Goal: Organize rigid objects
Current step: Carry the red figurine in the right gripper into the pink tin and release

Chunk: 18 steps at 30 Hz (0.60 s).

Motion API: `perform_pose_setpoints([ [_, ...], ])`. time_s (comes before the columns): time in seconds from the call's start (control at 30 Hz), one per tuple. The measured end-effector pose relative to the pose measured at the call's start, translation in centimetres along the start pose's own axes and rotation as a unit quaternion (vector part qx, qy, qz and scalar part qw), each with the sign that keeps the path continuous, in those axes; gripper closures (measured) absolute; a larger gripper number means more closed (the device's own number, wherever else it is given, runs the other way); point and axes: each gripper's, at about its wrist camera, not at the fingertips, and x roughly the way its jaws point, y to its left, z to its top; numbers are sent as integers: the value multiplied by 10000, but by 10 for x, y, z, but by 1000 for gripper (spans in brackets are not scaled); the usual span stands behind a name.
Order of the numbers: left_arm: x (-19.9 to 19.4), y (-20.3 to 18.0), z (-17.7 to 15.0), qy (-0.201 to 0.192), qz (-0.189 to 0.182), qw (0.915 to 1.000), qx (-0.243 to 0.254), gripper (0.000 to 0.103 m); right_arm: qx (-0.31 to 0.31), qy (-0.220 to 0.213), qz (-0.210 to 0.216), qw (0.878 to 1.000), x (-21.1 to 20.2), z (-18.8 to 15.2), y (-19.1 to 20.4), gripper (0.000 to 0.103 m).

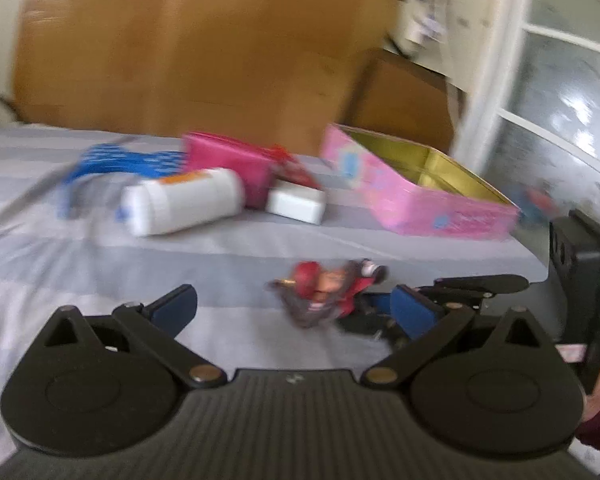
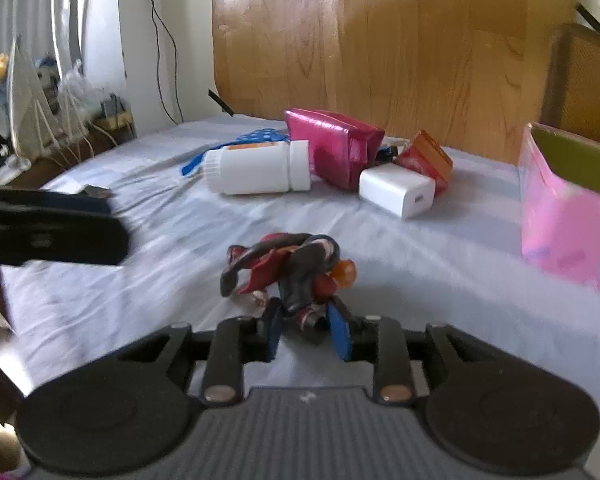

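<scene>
- The right gripper (image 2: 309,330) has its two blue-padded fingers (image 2: 274,332) drawn in close around the lower end of a small red-and-dark plastic toy figure (image 2: 288,270), which lies on the pale grey-striped bedsheet (image 2: 440,280); the pads appear to press on it.
- The left gripper (image 1: 296,310) has its jaws spread wide with nothing between them; the same figure (image 1: 324,292) lies just ahead, nearer its right-hand finger.
- Beyond, a white plastic bottle (image 2: 258,168) lies on its side, touching a shiny magenta pouch (image 2: 332,146).
- A white square charger block (image 2: 398,190) sits just beside a red-orange packet (image 2: 424,156).
- An open pink tin box with a gold inside (image 1: 420,188) stands well apart to the right.
</scene>
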Motion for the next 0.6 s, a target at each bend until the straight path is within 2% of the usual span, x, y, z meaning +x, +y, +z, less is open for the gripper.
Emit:
perform_pose_setpoints([
  [0.07, 13, -11, -3, 121, -81, 9996, 259, 0, -48, -61, -30, 10000, -12, -8, 1, 56],
  [0.17, 29, -18, -6, 296, -154, 9982, 488, 4, -167, -34, -63, 9998, -17, -8, -3, 56],
  [0.27, 42, -11, -3, 406, -267, 9982, 365, 25, -235, 51, -35, 9997, -4, 1, 0, 56],
  [0.3, 46, -7, -1, 440, -296, 9982, 298, 36, -245, 49, -19, 9997, -2, 2, 1, 56],
  [0.37, 51, -1, 1, 437, -317, 9984, 147, 41, -353, 33, 24, 9994, 3, 8, 0, 56],
  [0.43, 55, 0, 2, 369, -528, 9978, 174, 57, -467, 33, 44, 9989, 10, 10, 0, 55],
  [0.47, 56, 1, 3, 389, -602, 9974, 118, 60, -490, 110, 86, 9987, 15, 12, -1, 59],
  [0.5, 54, 1, 5, 360, -613, 9975, 7, 64, -533, 72, 78, 9985, 17, 12, -1, 72],
  [0.53, 52, 0, 8, 383, -672, 9970, -88, 67, -585, 66, 51, 9983, 18, 12, -1, 75],
  [0.6, 48, -11, 13, 315, -642, 9974, 85, 67, -482, -63, 7, 9988, 13, 12, -5, 76],
])
